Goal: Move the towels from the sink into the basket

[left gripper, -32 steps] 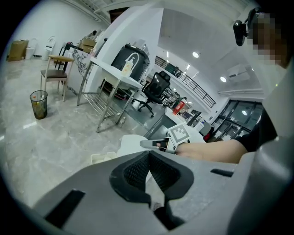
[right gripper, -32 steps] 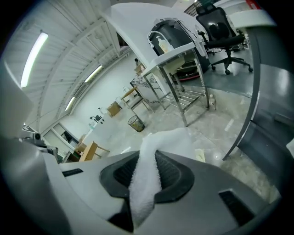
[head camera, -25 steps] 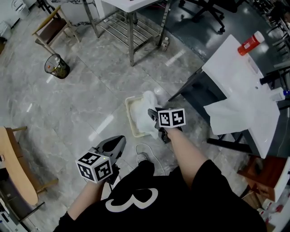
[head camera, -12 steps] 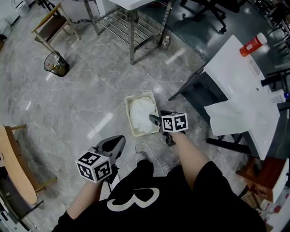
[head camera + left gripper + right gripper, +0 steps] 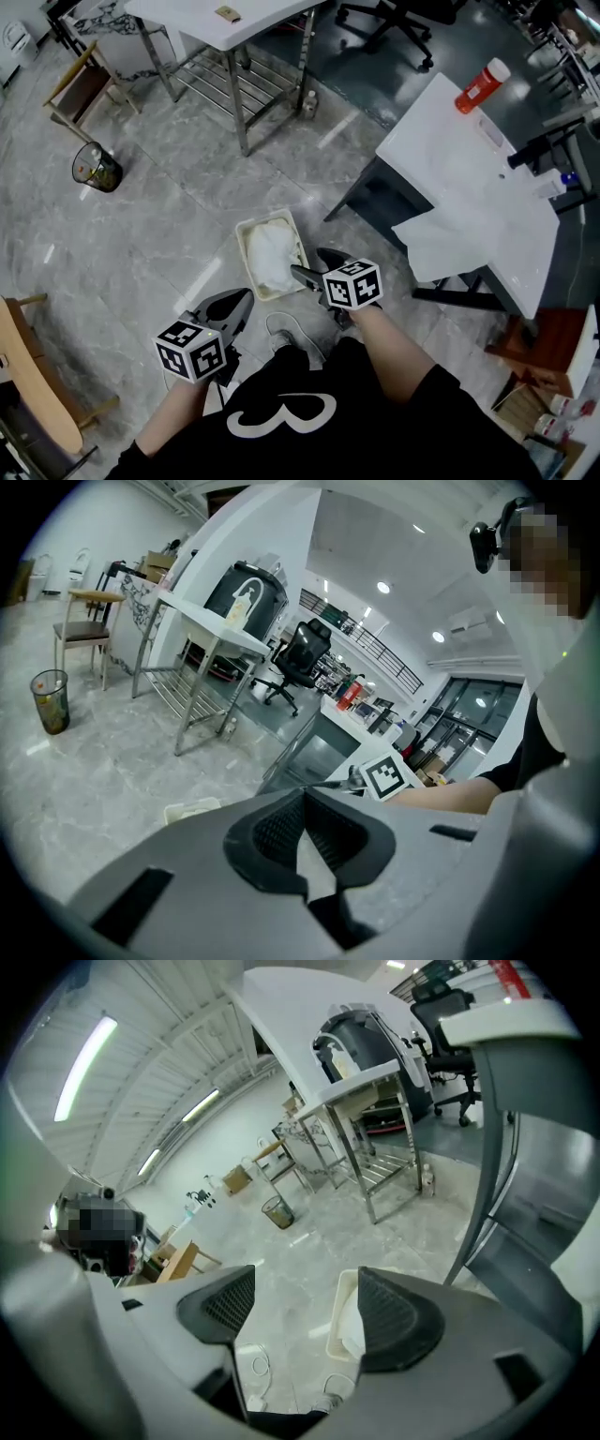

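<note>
Since 1 second ago the right gripper [image 5: 312,265] has released the white towel [image 5: 272,261] that it held dangling over the basket [image 5: 241,242], and it has drawn back toward the person. The towel now lies bunched inside the basket. The gripper's 2 jaws have just been opening and stand wide apart. In the right gripper view only floor shows between the ribbed pads [image 5: 220,1305], with the basket and its towel showing just past the right-hand pad, so nothing is gripped.

The left gripper [image 5: 242,300] hangs low beside the person's left leg. Its 2 jaws are pressed together at the tips, and the left gripper view shows nothing caught between the fingertips [image 5: 281,832]. It is well apart from the basket and from the other gripper, whose marker cube [image 5: 387,775] shows beyond it in that view.

The basket, a pale rectangular tub, sits on the grey marble floor [image 5: 178,225], just ahead of the person's shoe [image 5: 286,330]. To its right stands a white table [image 5: 459,155] with a white cloth [image 5: 445,246] drooping over its near edge and 1 red bottle [image 5: 473,86] near its far side. Farther off on the floor are a metal-legged table [image 5: 234,23], a wire waste bin [image 5: 97,167] and a wooden chair [image 5: 77,82].
</note>
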`<state>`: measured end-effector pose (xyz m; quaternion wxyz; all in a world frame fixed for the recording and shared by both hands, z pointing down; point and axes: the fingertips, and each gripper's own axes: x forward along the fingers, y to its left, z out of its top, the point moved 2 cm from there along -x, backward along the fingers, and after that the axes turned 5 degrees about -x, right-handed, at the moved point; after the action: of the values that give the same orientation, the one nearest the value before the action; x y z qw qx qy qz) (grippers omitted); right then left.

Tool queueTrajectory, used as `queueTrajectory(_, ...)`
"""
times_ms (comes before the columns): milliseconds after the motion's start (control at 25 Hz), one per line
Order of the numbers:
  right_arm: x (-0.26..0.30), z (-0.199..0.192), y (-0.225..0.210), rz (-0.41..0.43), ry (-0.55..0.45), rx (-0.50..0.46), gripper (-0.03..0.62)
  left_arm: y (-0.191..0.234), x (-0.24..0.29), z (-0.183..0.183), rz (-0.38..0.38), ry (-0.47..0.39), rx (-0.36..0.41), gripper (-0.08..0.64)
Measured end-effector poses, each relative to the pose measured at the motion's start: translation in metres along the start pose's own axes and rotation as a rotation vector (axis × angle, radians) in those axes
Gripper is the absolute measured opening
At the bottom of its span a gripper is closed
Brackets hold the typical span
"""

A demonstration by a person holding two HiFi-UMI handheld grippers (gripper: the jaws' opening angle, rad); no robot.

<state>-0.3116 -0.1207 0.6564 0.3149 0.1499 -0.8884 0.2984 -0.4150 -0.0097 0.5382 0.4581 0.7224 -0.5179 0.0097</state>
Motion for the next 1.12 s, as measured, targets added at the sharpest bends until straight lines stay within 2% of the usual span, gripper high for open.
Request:
queueTrajectory(280,-0.107,0.036,-0.015,0.035,-0.177,-0.004,0.322,-0.065,0.055,0.018,-0.065,0.037,0.041,0.005)
queueTrajectory(520,-0.212,0.055,-0.051,-0.007,-0.273,-0.032,0.322,-0.151,0.117,0.051,-0.127,0.042,0.114,0.006)
queueTrajectory(720,-0.298,0.063,-0.082,-0.035,-0.32,-0.103,0.322,-0.226,0.164,0.072,-0.177,0.02,0.17,0.006)
queueTrajectory(920,-0.363,0.064,-0.114,-0.117,-0.34,-0.21,0.322,-0.285,0.203,0.073,-0.218,0.024,0.226,0.006)
queueTrajectory(1120,-0.401,0.063,-0.157,-0.224,-0.354,-0.226,0.322,-0.32,0.229,0.07,-0.258,0.035,0.268,0.005)
